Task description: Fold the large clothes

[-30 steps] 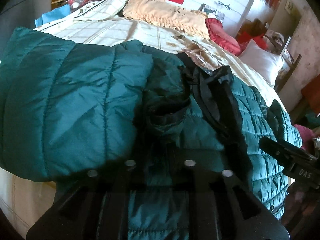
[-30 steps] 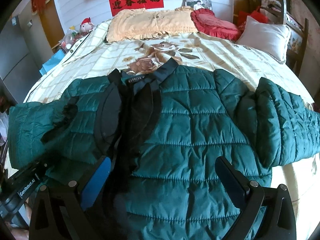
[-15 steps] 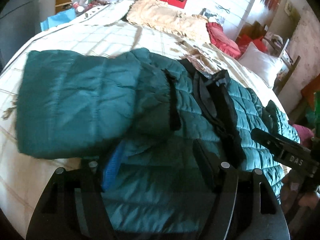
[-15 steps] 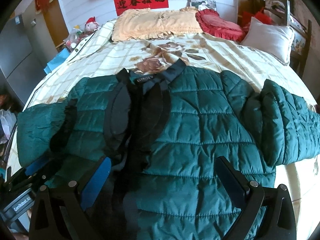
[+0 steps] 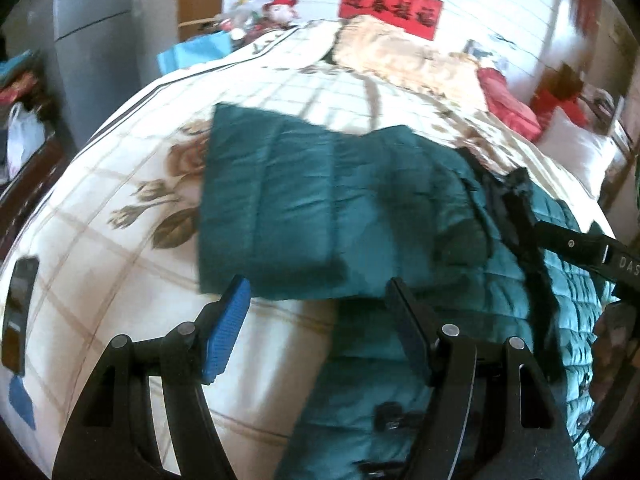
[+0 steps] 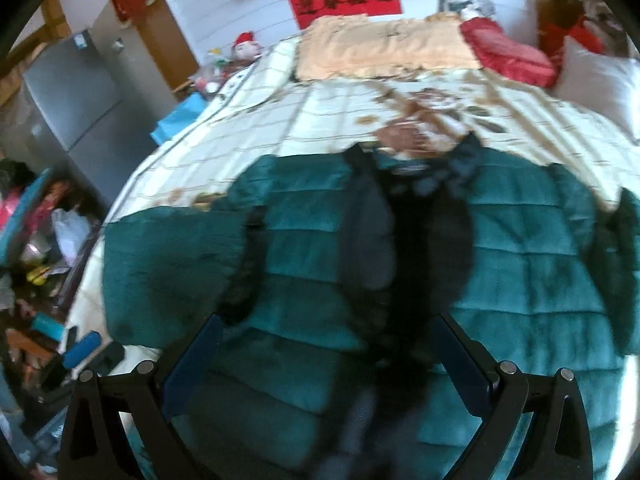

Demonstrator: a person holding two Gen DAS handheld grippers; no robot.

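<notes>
Released a moment ago, the left tool [image 5: 316, 320] has drawn back with its jaws having just been opening, nothing between them, and the teal sleeve [image 5: 280, 208] now lies flat in the frame's centre, running leftward from the jacket [image 6: 400, 280] spread on the bed [image 5: 100, 240]. Over the jacket's lower middle, the right tool [image 6: 328, 360] hangs parted and empty, so the left one is nearer that sleeve.

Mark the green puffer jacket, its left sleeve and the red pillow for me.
green puffer jacket [image 6: 520, 256], right wrist view, on the quilted front panel.
left sleeve [image 5: 272, 208], left wrist view, on the sleeve's middle, lying on the bedspread.
red pillow [image 6: 508, 54], right wrist view, on its top face.
</notes>
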